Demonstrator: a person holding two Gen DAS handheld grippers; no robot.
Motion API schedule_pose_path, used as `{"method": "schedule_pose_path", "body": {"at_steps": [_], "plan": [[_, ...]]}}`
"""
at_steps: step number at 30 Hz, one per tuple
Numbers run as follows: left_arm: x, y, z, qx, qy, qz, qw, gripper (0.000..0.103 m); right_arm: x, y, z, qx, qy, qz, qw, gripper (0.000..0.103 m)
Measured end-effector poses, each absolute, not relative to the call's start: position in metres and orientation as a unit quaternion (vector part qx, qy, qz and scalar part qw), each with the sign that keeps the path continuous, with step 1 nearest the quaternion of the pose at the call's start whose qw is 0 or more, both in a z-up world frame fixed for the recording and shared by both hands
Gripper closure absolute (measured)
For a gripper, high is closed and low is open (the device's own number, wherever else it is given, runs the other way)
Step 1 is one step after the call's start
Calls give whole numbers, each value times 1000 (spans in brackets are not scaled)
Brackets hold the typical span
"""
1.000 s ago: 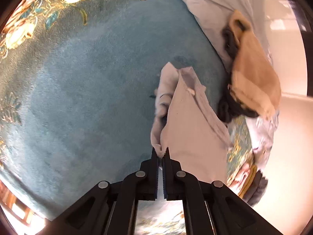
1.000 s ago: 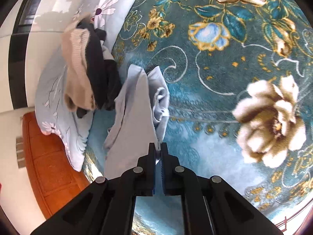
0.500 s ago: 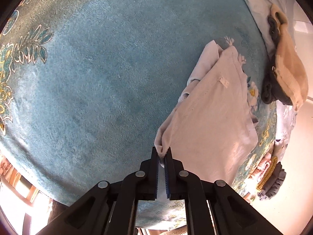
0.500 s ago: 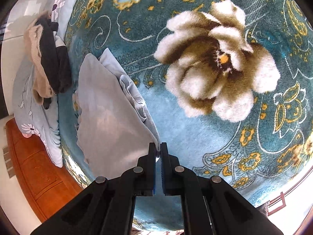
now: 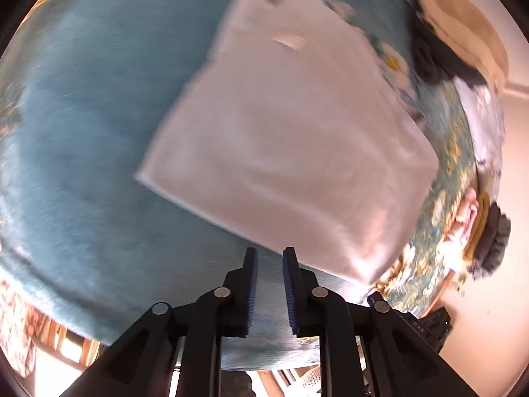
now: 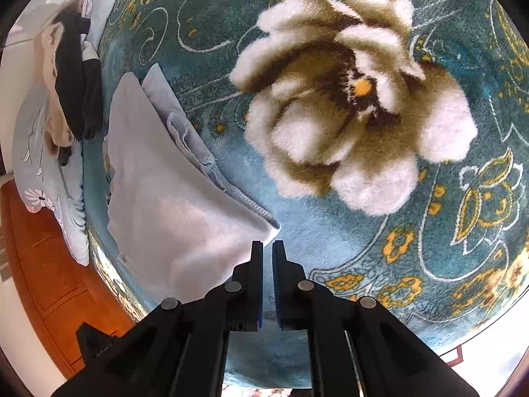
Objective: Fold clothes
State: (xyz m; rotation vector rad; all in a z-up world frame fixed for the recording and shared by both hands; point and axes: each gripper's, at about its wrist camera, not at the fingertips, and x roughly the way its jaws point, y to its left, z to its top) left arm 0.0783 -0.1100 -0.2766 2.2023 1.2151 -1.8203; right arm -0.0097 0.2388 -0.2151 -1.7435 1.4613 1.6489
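Observation:
A pale grey garment (image 5: 291, 139) lies folded into a flat rectangle on the teal carpet (image 5: 82, 132); the view is blurred by motion. My left gripper (image 5: 267, 258) hovers just short of its near edge, open, with nothing between the fingers. In the right wrist view the same garment (image 6: 165, 205) spreads to the left. Its hemmed near corner reaches the tips of my right gripper (image 6: 267, 244), whose jaws stand nearly together, pinching that corner.
A heap of beige and black clothes (image 5: 463, 26) rests on pale blue floral bedding (image 6: 39, 172) past the garment. Small folded items (image 5: 479, 231) sit at the carpet's right edge. A large cream flower pattern (image 6: 357, 99) fills the carpet. Orange wood furniture (image 6: 49, 264) lies left.
The hanging garment has been lowered and spread flat on the carpet. My left gripper has opened and let go of its corner. The right gripper's jaws look unchanged.

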Motion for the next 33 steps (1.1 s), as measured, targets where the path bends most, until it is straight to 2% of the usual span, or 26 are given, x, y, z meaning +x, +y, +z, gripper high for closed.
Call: {"method": "schedule_pose_path", "body": {"at_steps": [1, 3, 4, 8, 11, 15, 17, 18, 19, 26, 33], "plan": [[73, -93, -279, 712, 380, -590, 4, 78, -9, 240, -215, -611, 513, 581, 160, 96], [68, -69, -286, 723, 348, -597, -19, 73, -9, 243, -215, -609, 513, 586, 149, 78], [63, -57, -289, 730, 326, -600, -26, 73, -9, 243, -215, -607, 513, 591, 141, 63], [53, -19, -300, 749, 247, -614, -33, 73, -19, 238, -223, -621, 485, 604, 120, 62], [56, -7, -310, 757, 241, -606, -34, 73, -19, 238, -237, -618, 496, 598, 121, 62], [62, -3, -317, 762, 241, -601, -30, 73, -15, 240, -243, -592, 530, 592, 137, 65], [55, 0, -318, 763, 241, -599, -29, 73, -14, 241, -245, -596, 530, 585, 146, 83], [49, 3, -319, 764, 242, -598, -28, 73, -15, 240, -244, -602, 524, 585, 146, 86], [46, 4, -319, 765, 241, -596, -29, 73, -16, 239, -243, -603, 519, 589, 142, 94], [20, 33, -326, 769, 233, -594, -50, 73, -33, 230, -212, -591, 493, 628, 115, 97], [42, -19, -324, 773, 275, -571, -27, 73, -83, 185, -175, -600, 416, 680, 68, 97]]}}
